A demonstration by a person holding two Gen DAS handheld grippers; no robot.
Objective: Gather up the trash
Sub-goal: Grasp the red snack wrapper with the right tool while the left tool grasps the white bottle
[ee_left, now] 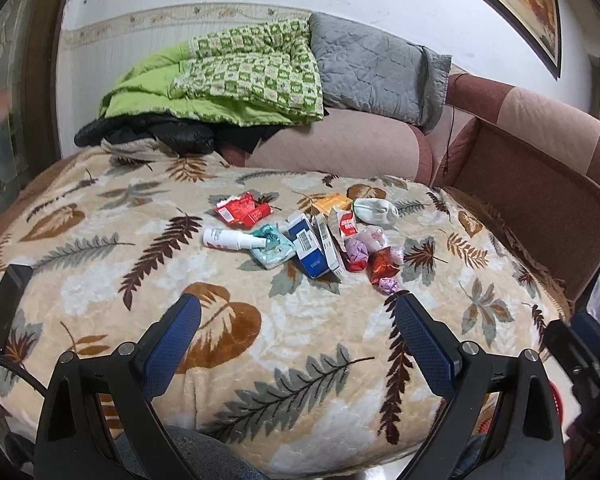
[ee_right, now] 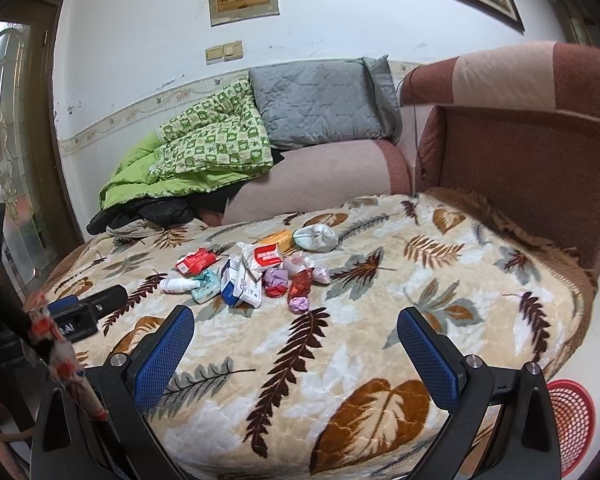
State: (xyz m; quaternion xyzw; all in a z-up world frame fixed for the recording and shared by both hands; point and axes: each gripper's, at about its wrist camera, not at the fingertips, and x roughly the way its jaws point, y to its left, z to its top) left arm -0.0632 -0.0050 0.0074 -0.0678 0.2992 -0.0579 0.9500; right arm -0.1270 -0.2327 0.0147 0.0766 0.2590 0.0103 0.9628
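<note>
Both tongs are released and hold nothing. The left gripper and the right gripper hang over bare blanket, short of the trash pile.

Taking the pile as landmark: its near edge is a small purple wrapper, with a red foil wrapper just behind. A white bottle lies at its left end, touching a teal packet. Boxes crowd the middle, and a white sock sits at the far side. A red basket stands on the floor, well to the right of the pile and nearer than it.

The step in hand seems to be the first pick. Best take loose edge pieces first, pinch low without snagging the plush, and let the right gripper, nearer the basket, carry.
</note>
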